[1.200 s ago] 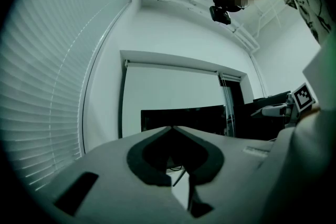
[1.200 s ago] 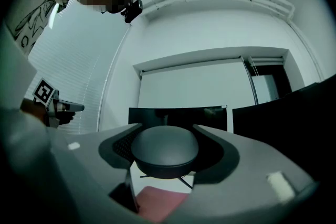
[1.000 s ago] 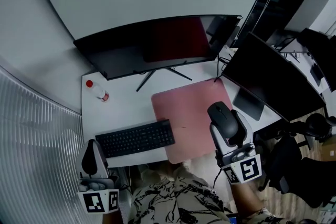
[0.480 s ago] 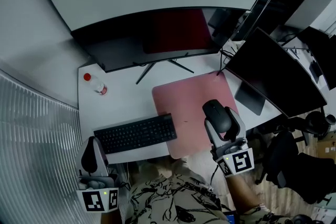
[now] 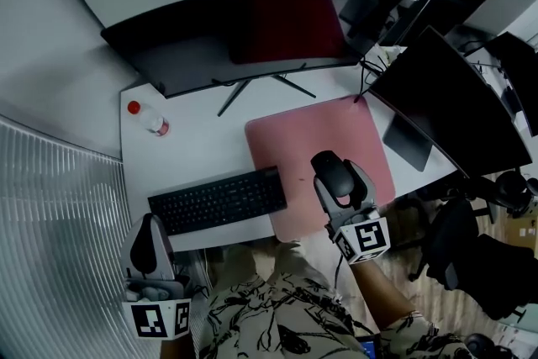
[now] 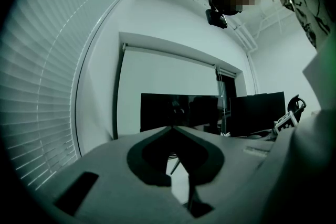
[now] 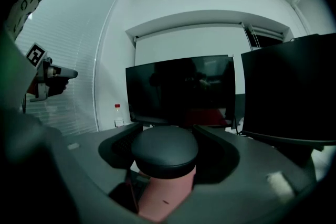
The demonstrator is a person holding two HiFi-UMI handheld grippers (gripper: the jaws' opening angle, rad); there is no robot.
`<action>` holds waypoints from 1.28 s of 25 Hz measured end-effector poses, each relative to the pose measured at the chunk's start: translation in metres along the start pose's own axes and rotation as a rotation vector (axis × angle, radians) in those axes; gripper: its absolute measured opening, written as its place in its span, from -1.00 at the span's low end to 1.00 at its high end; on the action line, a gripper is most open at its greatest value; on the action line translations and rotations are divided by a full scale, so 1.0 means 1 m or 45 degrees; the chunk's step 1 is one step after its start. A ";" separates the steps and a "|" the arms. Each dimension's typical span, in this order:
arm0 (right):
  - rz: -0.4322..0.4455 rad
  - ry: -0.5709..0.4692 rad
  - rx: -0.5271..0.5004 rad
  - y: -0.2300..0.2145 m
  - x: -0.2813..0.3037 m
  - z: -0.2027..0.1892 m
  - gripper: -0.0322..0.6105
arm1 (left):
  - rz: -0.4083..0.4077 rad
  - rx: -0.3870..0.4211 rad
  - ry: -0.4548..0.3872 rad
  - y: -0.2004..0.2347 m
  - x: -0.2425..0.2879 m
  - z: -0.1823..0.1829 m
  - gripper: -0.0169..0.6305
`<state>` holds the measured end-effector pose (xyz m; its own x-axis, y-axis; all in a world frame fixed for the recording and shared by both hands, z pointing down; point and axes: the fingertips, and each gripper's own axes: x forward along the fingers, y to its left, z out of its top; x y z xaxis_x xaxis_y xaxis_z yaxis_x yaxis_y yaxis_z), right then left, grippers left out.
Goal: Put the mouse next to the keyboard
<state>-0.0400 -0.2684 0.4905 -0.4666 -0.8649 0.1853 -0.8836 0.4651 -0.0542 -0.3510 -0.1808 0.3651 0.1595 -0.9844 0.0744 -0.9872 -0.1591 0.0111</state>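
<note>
Keyboard (image 5: 217, 202) left of mouse (image 5: 334, 174) — monitor (image 5: 227, 38) behind

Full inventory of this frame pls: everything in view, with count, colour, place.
desk: 1, white, centre
curved monitor: 1, black, desk back
flat monitor: 1, black, desk right
keyboard: 1, black, desk front left
mouse mat: 1, pink, right of keyboard
mouse: 1, black, held over mat
bottle: 1, clear, red cap, desk back left
office chair: 1, dark, right of desk
shirt: 1, patterned, bottom
left gripper: 1, grey, shut, empty, bottom left
right gripper: 1, grey, shut on mouse
</note>
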 end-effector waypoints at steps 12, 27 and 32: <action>-0.007 0.255 0.051 0.006 0.023 -0.101 0.05 | -0.040 -0.025 0.056 -0.007 0.003 -0.022 -0.97; -0.014 0.422 0.044 0.010 0.046 -0.170 0.05 | -0.018 -0.044 0.097 -0.008 -0.005 -0.035 -0.97; -0.016 0.460 0.031 0.011 0.049 -0.186 0.05 | -0.021 -0.050 0.104 -0.009 -0.005 -0.037 -0.97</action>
<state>-0.0651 -0.2708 0.6812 -0.4155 -0.7459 0.5205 -0.8919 0.4463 -0.0724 -0.3431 -0.1713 0.4019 0.1763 -0.9720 0.1551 -0.9840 -0.1702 0.0516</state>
